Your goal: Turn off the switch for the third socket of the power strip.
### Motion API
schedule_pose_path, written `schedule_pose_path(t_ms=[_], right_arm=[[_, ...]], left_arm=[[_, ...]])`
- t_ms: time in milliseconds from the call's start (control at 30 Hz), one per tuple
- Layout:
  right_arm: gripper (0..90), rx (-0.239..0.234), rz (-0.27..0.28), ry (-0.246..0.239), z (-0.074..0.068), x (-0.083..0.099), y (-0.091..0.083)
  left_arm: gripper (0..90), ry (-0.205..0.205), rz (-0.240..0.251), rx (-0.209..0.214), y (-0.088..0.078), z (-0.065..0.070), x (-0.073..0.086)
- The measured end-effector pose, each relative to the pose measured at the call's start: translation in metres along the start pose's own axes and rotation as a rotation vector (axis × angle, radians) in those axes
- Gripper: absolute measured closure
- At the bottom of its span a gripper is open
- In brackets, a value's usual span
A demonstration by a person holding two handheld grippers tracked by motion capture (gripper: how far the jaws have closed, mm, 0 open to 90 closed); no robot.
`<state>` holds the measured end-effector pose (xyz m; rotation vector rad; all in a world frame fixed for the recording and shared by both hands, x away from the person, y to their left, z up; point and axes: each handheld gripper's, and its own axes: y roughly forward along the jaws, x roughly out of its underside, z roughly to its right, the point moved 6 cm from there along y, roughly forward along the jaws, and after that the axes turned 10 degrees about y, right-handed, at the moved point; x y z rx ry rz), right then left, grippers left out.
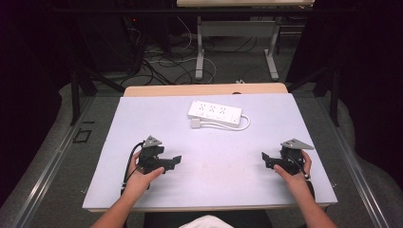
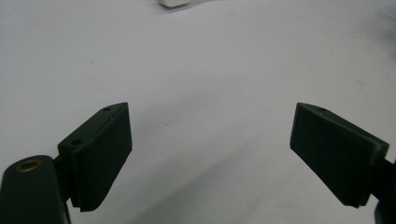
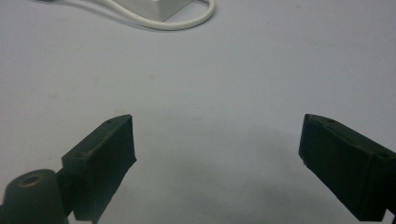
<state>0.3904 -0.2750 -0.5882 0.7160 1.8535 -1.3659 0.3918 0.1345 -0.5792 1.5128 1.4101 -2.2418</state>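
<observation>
- The white power strip (image 1: 214, 113) lies at the far middle of the table (image 1: 142, 123), well apart from both grippers and roughly between their lines of reach.
- Its white cord (image 1: 237, 126) loops along its near side and ends in a plug (image 1: 196, 123) just beside the strip's left end.
- In the right gripper view a corner of the strip (image 3: 170, 7) and the curved cord (image 3: 187, 23) sit at the top edge, far ahead of the jaws.
- The strip is a long, flat plastic bar with rows of sockets; the table cover is a smooth, matte, pale sheet over a wooden board.
- The left gripper (image 1: 177, 160) rests low over the cover, its flat black jaws spread wide, with nothing between them.
- The right gripper (image 1: 264, 157) likewise stands wide open and empty, over bare cover.
</observation>
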Motion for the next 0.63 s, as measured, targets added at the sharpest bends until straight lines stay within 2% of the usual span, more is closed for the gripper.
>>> schedule_pose_path(t_ms=[133, 300, 433, 633], right_arm=[[10.1, -0.001, 0.001, -0.004, 0.0, -0.0002, 0.0], [10.1, -0.003, 0.001, 0.002, 0.0004, -0.0004, 0.0002], [10.2, -0.002, -0.001, -0.001, 0.0011, -0.0002, 0.0009], [10.2, -0.004, -0.002, 0.006, 0.0011, -0.0003, 0.0008]], left_arm=[[11.0, 0.003, -0.011, 0.001, -0.001, -0.0025, 0.0015], [7.7, -0.016, -0.008, -0.003, 0.0005, -0.0051, 0.0028], [6.5, -0.015, -0.001, -0.011, 0.0029, -0.0061, 0.004], [2.3, -0.004, -0.024, 0.001, 0.004, -0.0063, 0.0065]])
